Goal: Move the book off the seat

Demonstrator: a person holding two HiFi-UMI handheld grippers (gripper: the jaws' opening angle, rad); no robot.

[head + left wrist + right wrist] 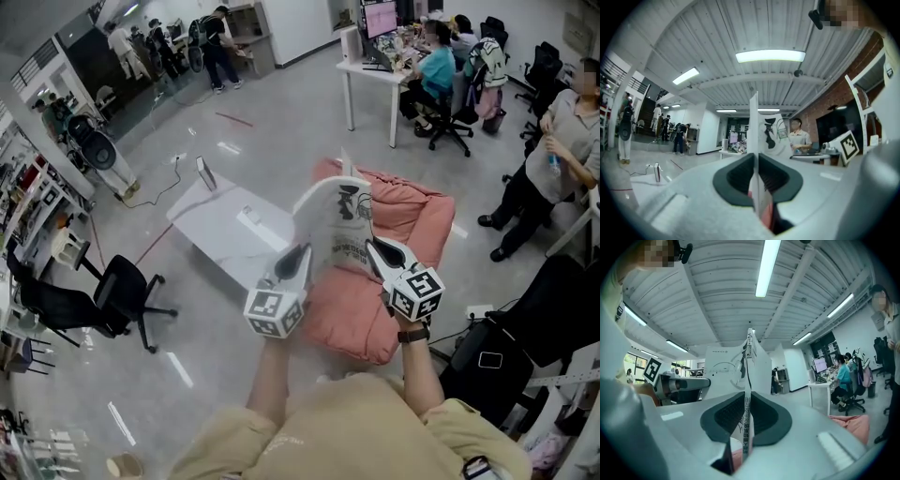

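Left claw [302, 255] and right claw [377, 247] each pinched tight on the book [336, 220], held open above the pink beanbag seat [412, 214]. I reckon pulling apart tears pages; thin grips may slip

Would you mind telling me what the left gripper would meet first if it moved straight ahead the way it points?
The left gripper is already shut on the book, which would go along. Past it the way looks free over the pink seat, though depth is unclear.
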